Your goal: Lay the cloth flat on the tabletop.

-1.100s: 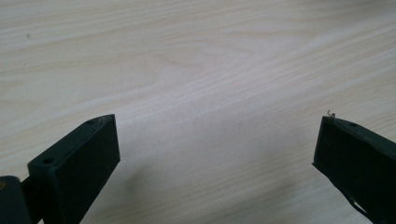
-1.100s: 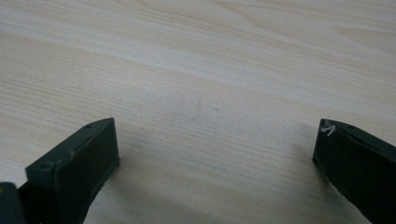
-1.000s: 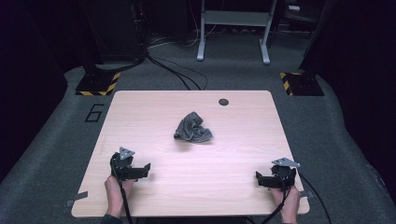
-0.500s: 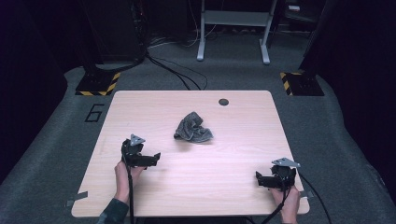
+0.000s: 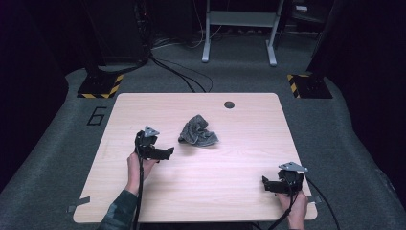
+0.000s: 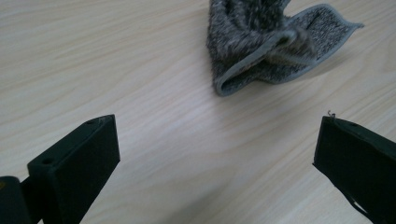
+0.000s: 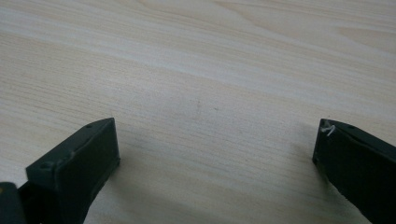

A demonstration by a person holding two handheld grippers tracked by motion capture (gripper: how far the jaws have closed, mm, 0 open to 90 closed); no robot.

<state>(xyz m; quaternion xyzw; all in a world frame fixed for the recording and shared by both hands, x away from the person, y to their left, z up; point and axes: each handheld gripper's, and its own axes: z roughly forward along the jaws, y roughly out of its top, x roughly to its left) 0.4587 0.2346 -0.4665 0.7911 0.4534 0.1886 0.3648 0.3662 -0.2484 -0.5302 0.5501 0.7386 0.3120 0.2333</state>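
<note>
grey cloth (image 5: 197, 132) near spread left gripper (image 5: 168, 152)

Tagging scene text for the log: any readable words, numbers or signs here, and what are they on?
"6", a dark number on the grey floor mat beside the table's far left corner.
Yellow and black hazard stripes edge two dark base plates on the floor; they carry no words.
Nothing to read on the cloth, the left tool or the right tool.
</note>
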